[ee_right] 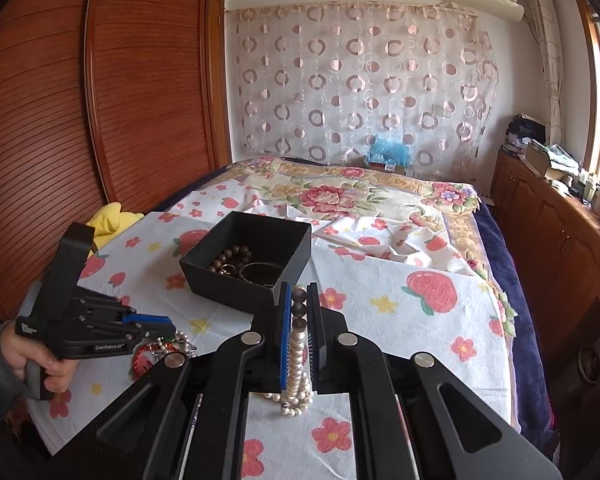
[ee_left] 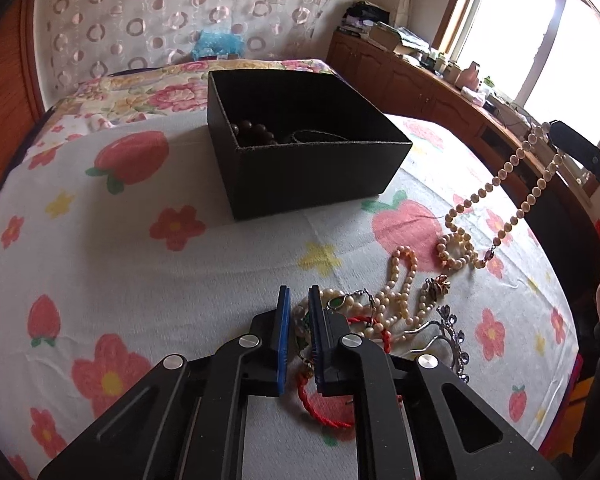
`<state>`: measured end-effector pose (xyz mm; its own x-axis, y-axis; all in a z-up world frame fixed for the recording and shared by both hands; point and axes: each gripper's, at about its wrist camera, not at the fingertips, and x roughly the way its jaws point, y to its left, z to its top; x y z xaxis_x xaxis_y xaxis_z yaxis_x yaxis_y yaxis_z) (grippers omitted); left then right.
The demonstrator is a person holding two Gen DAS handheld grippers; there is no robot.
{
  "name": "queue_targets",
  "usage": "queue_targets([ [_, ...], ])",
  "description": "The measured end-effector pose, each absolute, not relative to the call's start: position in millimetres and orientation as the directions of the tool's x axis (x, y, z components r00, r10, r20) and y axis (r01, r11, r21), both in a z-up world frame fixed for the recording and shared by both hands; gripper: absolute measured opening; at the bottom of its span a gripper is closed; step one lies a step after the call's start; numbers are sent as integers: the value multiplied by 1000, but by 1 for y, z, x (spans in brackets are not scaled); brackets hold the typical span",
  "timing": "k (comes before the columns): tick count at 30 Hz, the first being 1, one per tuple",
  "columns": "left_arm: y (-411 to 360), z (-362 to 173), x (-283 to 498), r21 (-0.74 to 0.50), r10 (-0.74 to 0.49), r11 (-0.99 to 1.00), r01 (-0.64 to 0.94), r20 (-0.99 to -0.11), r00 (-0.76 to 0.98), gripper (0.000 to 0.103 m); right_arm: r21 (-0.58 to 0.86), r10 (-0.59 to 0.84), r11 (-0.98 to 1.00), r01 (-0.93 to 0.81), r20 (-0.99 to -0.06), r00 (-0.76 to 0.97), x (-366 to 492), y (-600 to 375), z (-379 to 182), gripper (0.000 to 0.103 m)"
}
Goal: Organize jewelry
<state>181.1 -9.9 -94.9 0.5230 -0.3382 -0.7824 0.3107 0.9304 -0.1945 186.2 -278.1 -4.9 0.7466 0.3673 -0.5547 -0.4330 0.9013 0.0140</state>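
Note:
A black open box (ee_left: 300, 148) stands on the strawberry-print cloth; it holds brown beads (ee_left: 252, 130) and a dark bangle. It also shows in the right wrist view (ee_right: 248, 256). A heap of jewelry (ee_left: 388, 312) lies before my left gripper (ee_left: 300, 296): pearl strands, a red cord bracelet (ee_left: 324, 408), a brooch, a silver tiara. My left gripper hovers low over the heap with a narrow gap and grips nothing I can see. My right gripper (ee_right: 299, 292) is shut on a long pearl necklace (ee_right: 298, 360) and lifts it; the strand (ee_left: 500, 188) hangs down to the heap.
The cloth covers a raised surface on a bed with a floral blanket (ee_right: 340, 196). A wooden cabinet (ee_right: 560, 232) with clutter runs along the right under a window. A wooden wardrobe (ee_right: 80, 100) is on the left. A yellow item (ee_right: 112, 220) lies at the cloth's left edge.

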Motion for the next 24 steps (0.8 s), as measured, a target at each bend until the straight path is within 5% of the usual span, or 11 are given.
queue_targets([
  [24,-28,-90,177,-98,-325,895,435,-812,485,13,16,370,896,-443,-578,727,185,-271,-19,8],
])
